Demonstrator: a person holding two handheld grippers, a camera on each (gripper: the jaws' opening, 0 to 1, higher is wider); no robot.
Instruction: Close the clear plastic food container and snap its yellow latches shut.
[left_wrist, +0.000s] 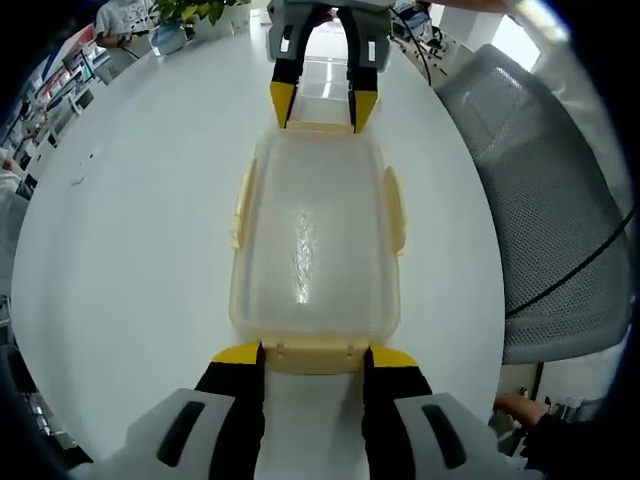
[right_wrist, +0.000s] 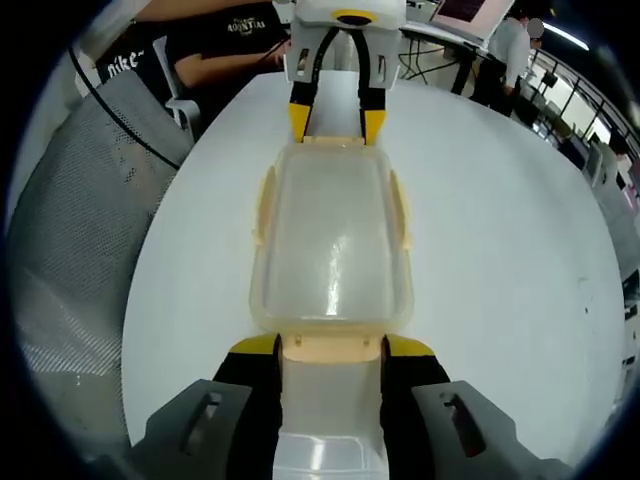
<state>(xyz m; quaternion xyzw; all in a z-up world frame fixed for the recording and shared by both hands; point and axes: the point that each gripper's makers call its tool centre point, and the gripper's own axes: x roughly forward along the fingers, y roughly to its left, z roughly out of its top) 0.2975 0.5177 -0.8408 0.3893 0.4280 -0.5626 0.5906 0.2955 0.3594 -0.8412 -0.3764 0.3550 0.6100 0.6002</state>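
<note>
Left gripper view: low, close, aimed along clear rectangular plastic container with pale yellow latches (left_wrist: 318, 245) from one short end. Right gripper view: same container (right_wrist: 332, 240) from opposite short end, facing back. Shared: container, round white table (left_wrist: 140, 200), grey mesh chair (left_wrist: 555, 230), opposing yellow-tipped grippers.

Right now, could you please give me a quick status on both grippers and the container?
Left gripper and right gripper open, fingers astride opposite end latches. Container lidded on white table; side latches look flared out. Nothing in the way.
</note>
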